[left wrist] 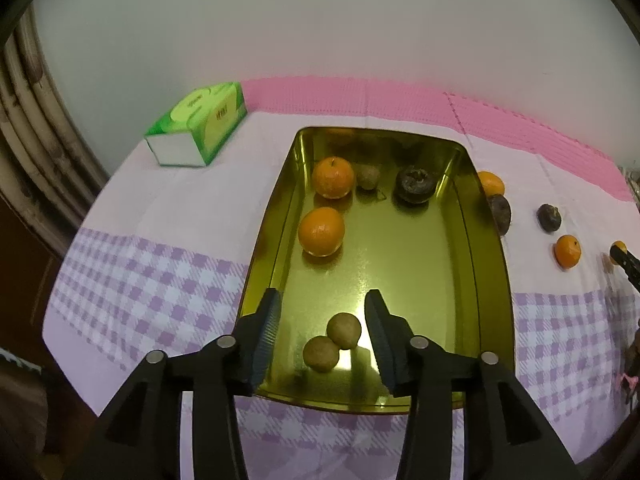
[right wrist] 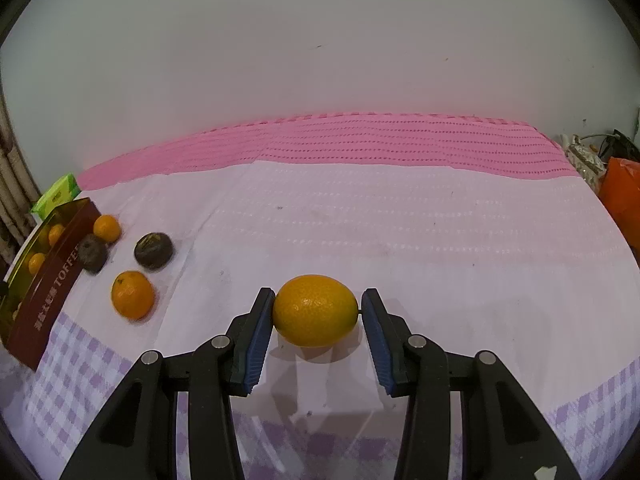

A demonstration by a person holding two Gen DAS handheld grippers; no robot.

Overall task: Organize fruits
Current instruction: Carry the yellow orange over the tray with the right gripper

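Both black two-finger grippers are sitting wide apart, gripping nothing.

The left gripper (left wrist: 322,316) is hovering over the gold rectangular metal tin (left wrist: 492,280), two small brown round fruits (left wrist: 334,342) lying between its fingers. The right gripper (right wrist: 316,312) is bracketing a glossy oval orange citrus (right wrist: 315,310) resting on the pale pink-and-lilac checked cloth (right wrist: 400,220), its left pad touching the peel.

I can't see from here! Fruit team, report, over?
Left tool open over tin, empty. Right tool open around orange, not clamped. Path clear; four fruits beside tin.
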